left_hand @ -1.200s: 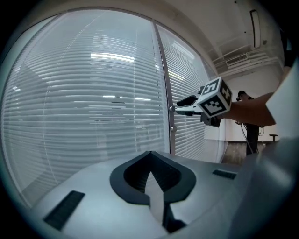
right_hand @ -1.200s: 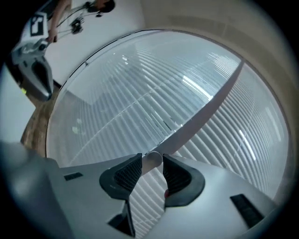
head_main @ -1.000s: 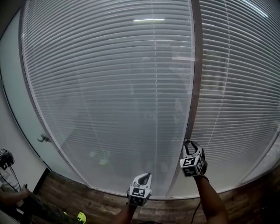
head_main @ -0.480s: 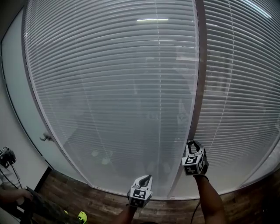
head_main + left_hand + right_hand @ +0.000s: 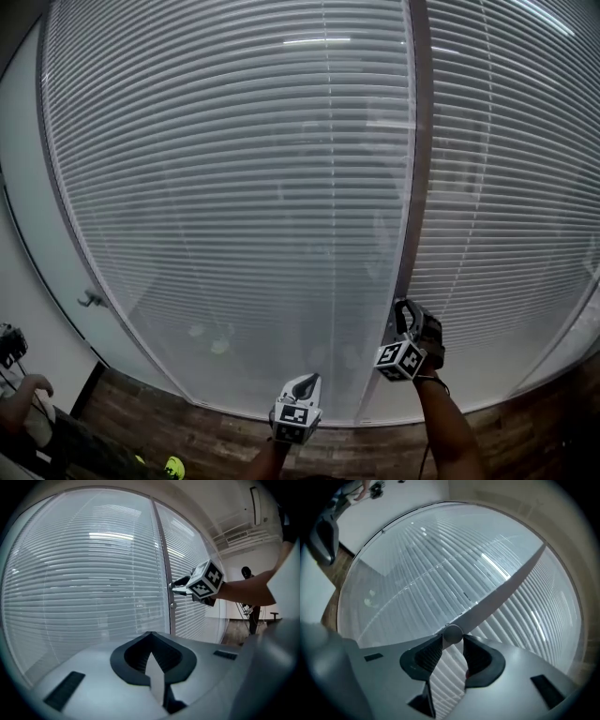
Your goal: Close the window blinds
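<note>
Right gripper [image 5: 452, 638] clamped on small round grey knob [image 5: 452, 633]; left gripper [image 5: 151, 637] closed, empty.
The knob sits on the grey vertical frame post [image 5: 418, 141] between white horizontal-slat window blinds [image 5: 234, 187], directly ahead of me.

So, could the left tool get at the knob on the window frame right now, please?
Probably not: the right tool is clamped on the knob, covering its sides; the left tool sits lower, jaws together.
</note>
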The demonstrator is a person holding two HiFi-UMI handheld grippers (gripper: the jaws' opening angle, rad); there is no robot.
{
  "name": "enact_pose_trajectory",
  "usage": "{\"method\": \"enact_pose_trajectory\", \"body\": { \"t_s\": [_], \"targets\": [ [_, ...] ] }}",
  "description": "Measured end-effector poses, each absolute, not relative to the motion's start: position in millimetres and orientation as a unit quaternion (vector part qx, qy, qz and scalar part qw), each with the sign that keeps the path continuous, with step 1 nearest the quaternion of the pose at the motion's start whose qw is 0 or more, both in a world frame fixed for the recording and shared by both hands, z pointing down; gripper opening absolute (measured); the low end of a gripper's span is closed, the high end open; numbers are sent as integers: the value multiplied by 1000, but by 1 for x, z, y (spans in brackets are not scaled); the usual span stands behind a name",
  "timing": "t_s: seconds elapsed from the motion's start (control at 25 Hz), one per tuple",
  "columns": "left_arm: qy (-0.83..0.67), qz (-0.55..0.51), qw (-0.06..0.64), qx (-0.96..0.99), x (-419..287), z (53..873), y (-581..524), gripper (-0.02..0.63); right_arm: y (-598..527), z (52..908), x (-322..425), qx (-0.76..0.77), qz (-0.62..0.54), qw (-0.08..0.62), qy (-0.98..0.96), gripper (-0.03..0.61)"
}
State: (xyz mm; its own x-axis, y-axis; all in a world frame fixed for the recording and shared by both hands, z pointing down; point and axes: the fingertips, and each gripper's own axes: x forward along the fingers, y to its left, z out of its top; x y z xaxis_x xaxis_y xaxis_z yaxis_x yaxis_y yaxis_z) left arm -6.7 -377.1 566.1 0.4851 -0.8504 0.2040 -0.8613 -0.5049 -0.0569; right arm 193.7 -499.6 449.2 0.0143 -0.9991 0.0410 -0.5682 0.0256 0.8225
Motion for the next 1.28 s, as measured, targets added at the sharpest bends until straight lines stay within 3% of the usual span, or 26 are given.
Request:
{"method": "enact_pose_trajectory", "body": {
  "t_s": [0.12,0.28,0.48,0.56,0.84,1.28],
  "targets": [
    [-507,98,31,856,-9,564,-379,2,-476,458,193,640,-212,245,-697,124],
    [-515,100,39,851,-11,560,-381,2,-430,475,175,624,-161,195,-739,123],
    [-519,97,49,848,-10,562,-373,2,-371,520,169,609,-61,125,-781,4],
    [-531,85,47,842,-10,551,-369,2,-355,536,166,603,-20,98,-791,3],
    [-545,96,52,831,-14,560,-339,2,-318,573,167,611,42,92,-785,3],
    [-521,98,50,846,-50,562,-265,2,-238,571,126,625,34,81,-776,3]
  ]
}}
